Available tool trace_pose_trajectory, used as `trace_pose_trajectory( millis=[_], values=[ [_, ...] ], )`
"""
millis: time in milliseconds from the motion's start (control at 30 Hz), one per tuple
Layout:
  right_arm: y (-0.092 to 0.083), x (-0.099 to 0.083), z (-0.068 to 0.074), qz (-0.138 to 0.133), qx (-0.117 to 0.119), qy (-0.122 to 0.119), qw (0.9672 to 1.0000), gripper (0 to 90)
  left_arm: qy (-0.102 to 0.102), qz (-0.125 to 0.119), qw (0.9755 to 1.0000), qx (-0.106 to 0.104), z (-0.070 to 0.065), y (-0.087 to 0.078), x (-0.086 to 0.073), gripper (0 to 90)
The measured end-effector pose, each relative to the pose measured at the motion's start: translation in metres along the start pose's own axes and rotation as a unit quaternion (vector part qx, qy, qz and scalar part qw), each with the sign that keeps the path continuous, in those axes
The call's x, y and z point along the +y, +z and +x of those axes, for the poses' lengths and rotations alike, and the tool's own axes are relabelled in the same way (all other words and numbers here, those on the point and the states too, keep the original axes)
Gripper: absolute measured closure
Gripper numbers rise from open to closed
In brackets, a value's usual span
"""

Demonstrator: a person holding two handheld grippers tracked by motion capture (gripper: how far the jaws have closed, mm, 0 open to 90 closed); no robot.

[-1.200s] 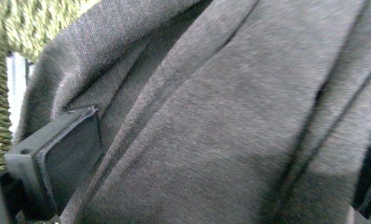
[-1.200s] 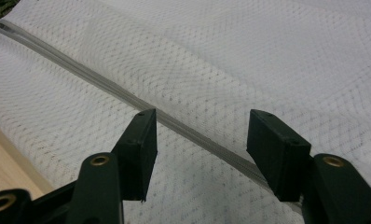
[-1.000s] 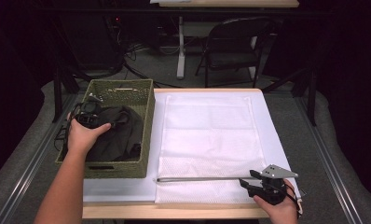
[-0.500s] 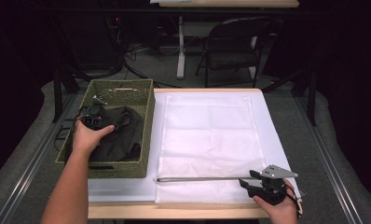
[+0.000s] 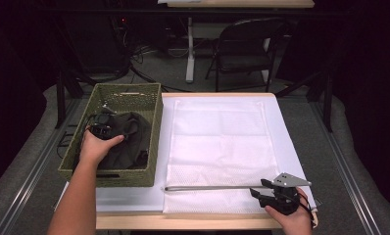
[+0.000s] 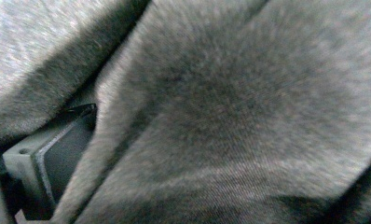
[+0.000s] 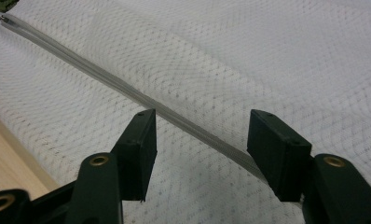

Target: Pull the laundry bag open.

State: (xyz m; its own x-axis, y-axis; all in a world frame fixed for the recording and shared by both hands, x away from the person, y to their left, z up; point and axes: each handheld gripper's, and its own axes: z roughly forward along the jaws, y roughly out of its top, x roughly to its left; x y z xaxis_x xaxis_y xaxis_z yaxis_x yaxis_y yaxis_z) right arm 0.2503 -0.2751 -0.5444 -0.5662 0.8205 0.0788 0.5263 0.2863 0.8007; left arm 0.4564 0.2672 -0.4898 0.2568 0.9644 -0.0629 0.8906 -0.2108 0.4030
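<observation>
A dark grey garment (image 5: 129,142) lies bunched in a green woven basket (image 5: 156,132) at the table's left. My left gripper (image 5: 101,123) is pressed down into it. In the left gripper view the grey cloth (image 6: 230,116) bulges between the jaws, one finger (image 6: 58,158) stands far to the left, and the other is hidden. A white mesh bag (image 5: 222,142) lies flat in the middle, its zipper (image 5: 212,187) running along the near edge. My right gripper (image 5: 258,187) sits at the zipper's right end. It is open, its jaws (image 7: 197,126) straddling the zipper (image 7: 127,91) without touching it.
The basket and bag rest on a white sheet (image 5: 134,200) over a wooden table edge (image 5: 183,223). A chair (image 5: 247,44) and table legs stand beyond the far edge. Dark floor surrounds the table.
My left hand and gripper have shifted slightly right, deeper onto the garment in the basket. The right gripper has stayed where it was.
</observation>
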Motion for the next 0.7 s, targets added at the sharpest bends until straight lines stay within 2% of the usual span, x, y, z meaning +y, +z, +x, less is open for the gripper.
trace_pose_trajectory(
  millis=[67, 100, 200, 267, 367, 700],
  values=[
    [0.000, 0.000, -0.001, 0.000, 0.000, -0.001, 1.0000, 42.0, 0.006, 0.017, 0.9998, 0.006, -0.001, 0.004, -0.002, 0.0],
    [0.000, 0.000, -0.001, 0.000, 0.000, -0.001, 1.0000, 42.0, 0.005, 0.014, 0.9999, 0.007, -0.002, 0.006, -0.004, 0.0],
    [0.000, 0.000, 0.000, 0.000, 0.002, 0.000, 1.0000, 41.8, -0.008, 0.014, 0.9998, -0.008, 0.002, 0.006, -0.005, 0.0],
    [0.001, 0.000, 0.000, 0.001, 0.002, -0.001, 1.0000, 41.8, -0.007, 0.012, 0.9999, -0.008, 0.003, 0.006, -0.005, 0.2],
    [0.001, 0.001, 0.000, 0.001, 0.002, -0.001, 1.0000, 41.8, -0.004, 0.004, 1.0000, 0.001, 0.002, 0.008, -0.006, 0.2],
    [0.001, 0.001, 0.000, 0.002, 0.003, -0.001, 1.0000, 41.8, -0.006, -0.009, 0.9999, 0.008, 0.003, 0.012, -0.008, 1.0]
  ],
)
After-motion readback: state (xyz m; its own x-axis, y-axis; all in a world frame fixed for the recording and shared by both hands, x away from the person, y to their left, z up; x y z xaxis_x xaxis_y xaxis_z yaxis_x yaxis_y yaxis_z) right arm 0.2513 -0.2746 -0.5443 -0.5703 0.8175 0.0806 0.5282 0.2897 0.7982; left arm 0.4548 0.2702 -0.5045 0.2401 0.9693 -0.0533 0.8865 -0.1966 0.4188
